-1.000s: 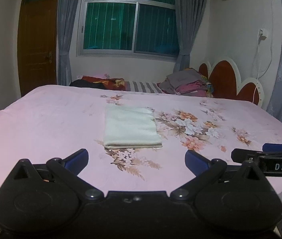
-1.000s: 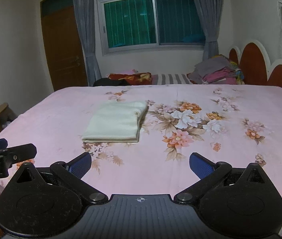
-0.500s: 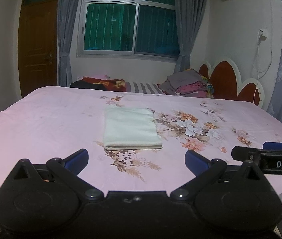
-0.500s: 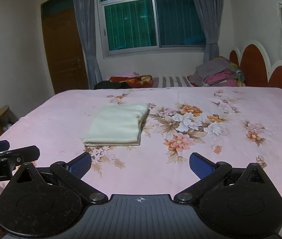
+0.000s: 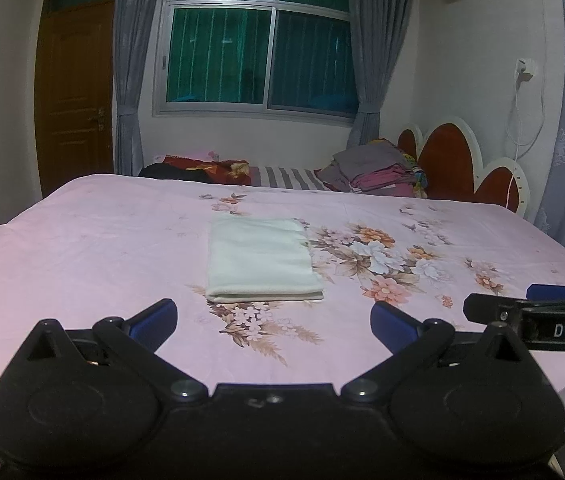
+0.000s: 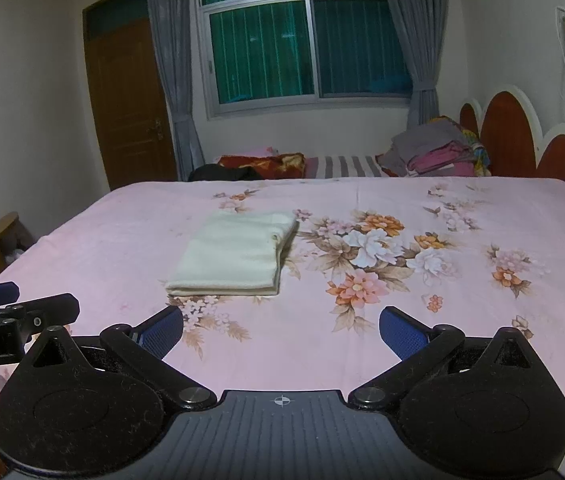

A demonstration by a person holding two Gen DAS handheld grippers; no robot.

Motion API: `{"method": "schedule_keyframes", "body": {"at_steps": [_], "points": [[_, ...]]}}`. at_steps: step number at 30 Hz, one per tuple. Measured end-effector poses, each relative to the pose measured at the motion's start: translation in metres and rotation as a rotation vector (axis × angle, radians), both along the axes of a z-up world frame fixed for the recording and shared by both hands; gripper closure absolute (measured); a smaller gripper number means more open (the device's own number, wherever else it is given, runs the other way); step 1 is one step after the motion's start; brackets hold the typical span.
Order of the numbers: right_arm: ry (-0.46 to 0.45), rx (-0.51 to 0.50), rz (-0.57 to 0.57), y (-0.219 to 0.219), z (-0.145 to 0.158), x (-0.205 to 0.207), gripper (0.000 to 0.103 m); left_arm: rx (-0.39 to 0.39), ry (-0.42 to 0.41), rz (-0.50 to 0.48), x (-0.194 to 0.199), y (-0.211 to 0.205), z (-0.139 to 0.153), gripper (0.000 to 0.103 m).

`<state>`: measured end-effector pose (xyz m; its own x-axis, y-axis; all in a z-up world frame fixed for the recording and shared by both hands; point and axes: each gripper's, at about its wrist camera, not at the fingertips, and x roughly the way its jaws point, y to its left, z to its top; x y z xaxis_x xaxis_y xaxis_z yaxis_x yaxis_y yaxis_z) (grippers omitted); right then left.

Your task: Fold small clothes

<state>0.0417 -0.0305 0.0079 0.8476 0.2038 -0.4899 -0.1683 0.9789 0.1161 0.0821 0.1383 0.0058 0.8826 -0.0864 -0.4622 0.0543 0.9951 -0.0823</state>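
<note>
in the left wrist view, white letters "das" stand on the black body of the right gripper (image 5: 538,312) at the right edge. in the right wrist view, "obot.ai" stands in white on the left gripper (image 6: 14,312), its start cut off by the frame edge.

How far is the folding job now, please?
Done, it seems: the cream cloth lies folded in a neat rectangle on the bed. In hand: nothing; left gripper and right gripper are open, short of it. Left: seemingly nothing here.
</note>
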Motion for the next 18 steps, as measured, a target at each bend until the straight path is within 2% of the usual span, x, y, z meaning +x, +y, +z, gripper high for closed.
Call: {"method": "schedule_keyframes", "body": {"at_steps": [18], "points": [[0.003, 0.004, -0.009, -0.0044, 0.0000, -0.0018, 0.000, 0.002, -0.002, 0.000, 0.0007, -0.0007, 0.0002, 0.000]]}}
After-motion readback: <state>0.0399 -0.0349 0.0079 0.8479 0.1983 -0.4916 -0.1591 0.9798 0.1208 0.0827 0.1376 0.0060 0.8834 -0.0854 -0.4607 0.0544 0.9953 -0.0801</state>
